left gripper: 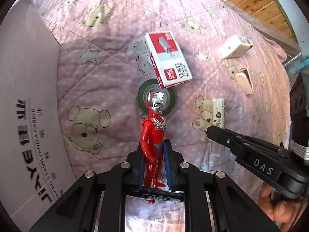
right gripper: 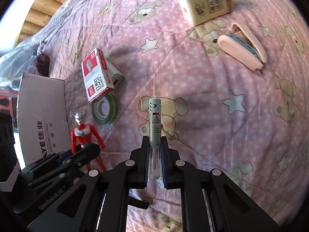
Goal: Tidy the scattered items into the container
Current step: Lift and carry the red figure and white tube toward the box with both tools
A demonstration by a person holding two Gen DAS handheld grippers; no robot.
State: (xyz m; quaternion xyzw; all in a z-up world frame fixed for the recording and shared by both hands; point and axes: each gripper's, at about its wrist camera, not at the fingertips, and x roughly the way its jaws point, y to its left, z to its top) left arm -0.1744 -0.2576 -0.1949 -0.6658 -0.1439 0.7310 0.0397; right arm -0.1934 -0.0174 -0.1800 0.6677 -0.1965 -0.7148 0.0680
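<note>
The left gripper (left gripper: 153, 166) clamps the red hero figure (left gripper: 153, 141) upright; the right gripper (right gripper: 155, 154) grips a pencil-lead tube (right gripper: 155, 127) lengthwise. The cardboard box (left gripper: 29, 96) stands left of both, nearer the left.

right gripper (right gripper: 155, 150) is clamped on a white tube (right gripper: 155, 127), left gripper (right gripper: 85, 150) has the red figure (right gripper: 82, 133) by the box (right gripper: 41, 116)

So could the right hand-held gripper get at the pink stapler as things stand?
Probably not yet: the right hand-held gripper is shut on the white tube. The quilt toward the pink stapler looks clear otherwise.
</note>
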